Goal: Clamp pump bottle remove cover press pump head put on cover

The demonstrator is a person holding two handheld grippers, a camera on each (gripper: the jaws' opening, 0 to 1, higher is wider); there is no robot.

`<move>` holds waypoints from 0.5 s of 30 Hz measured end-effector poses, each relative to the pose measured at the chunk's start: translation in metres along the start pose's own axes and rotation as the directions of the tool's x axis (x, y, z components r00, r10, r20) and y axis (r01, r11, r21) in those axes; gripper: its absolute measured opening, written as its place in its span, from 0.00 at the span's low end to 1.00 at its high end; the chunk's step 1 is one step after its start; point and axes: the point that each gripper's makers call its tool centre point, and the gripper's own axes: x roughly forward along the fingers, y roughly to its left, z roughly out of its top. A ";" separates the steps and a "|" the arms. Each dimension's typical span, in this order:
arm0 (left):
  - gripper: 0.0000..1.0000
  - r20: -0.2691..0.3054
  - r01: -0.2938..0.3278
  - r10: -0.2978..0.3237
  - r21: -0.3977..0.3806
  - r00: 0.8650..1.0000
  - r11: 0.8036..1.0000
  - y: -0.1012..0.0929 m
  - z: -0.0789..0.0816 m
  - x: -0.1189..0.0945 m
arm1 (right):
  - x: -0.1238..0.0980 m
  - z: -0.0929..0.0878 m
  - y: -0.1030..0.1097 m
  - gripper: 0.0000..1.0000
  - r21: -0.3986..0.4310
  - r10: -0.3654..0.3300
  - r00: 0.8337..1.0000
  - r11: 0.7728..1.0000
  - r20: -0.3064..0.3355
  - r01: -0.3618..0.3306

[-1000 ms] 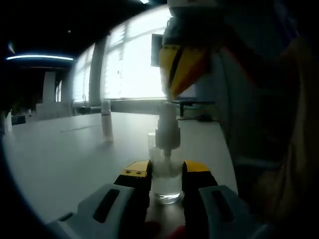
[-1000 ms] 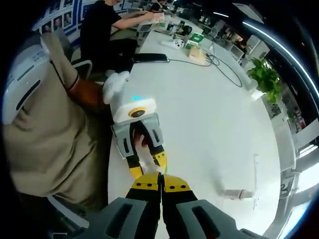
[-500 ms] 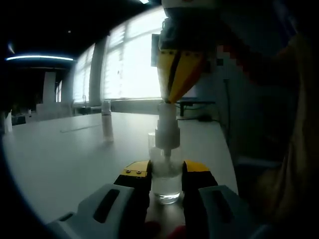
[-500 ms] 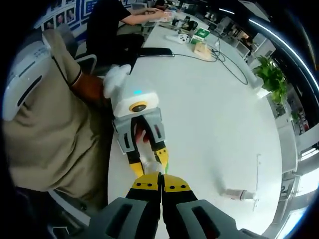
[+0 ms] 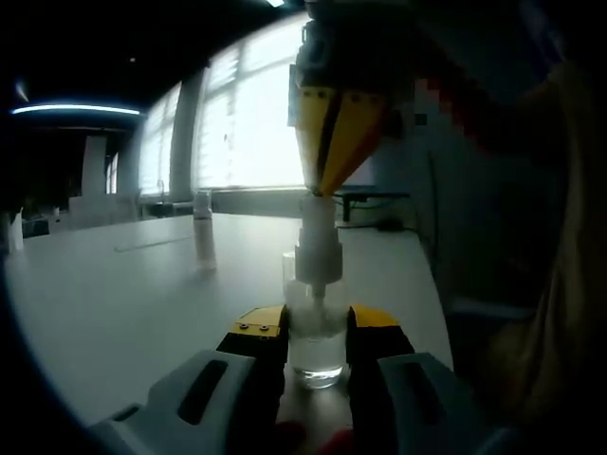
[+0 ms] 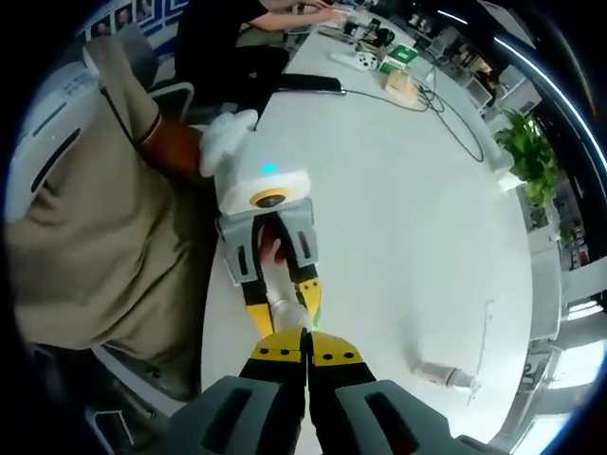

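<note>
Right gripper (image 5: 322,185) lower onto clear bottle (image 5: 315,327)

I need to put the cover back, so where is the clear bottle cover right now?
The clear bottle cover lies on its side on the white table, in the right gripper view's lower right, away from the clamped clear pump bottle.

Legible text: none. Green box (image 6: 399,58) at 1 o'clock on the worktop (image 6: 398,199), right gripper view: markings too small to read. Wall pictures (image 6: 123,14) at 11 o'clock: blurred, unreadable.
</note>
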 end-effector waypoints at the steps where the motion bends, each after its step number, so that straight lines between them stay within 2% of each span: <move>1: 0.15 0.000 0.000 0.000 0.001 1.000 1.000 0.000 0.000 0.000 | 0.000 0.000 0.000 0.00 0.000 0.000 1.000 1.000 -0.003 0.000; 9: 0.15 0.000 0.001 -0.001 0.003 1.000 1.000 -0.002 0.000 0.000 | 0.000 -0.001 0.000 0.00 -0.006 0.006 1.000 1.000 -0.009 -0.006; 15: 0.15 0.000 0.002 -0.002 0.008 1.000 1.000 -0.002 0.000 0.000 | 0.001 -0.001 0.000 0.00 -0.012 0.042 0.999 0.999 -0.030 -0.043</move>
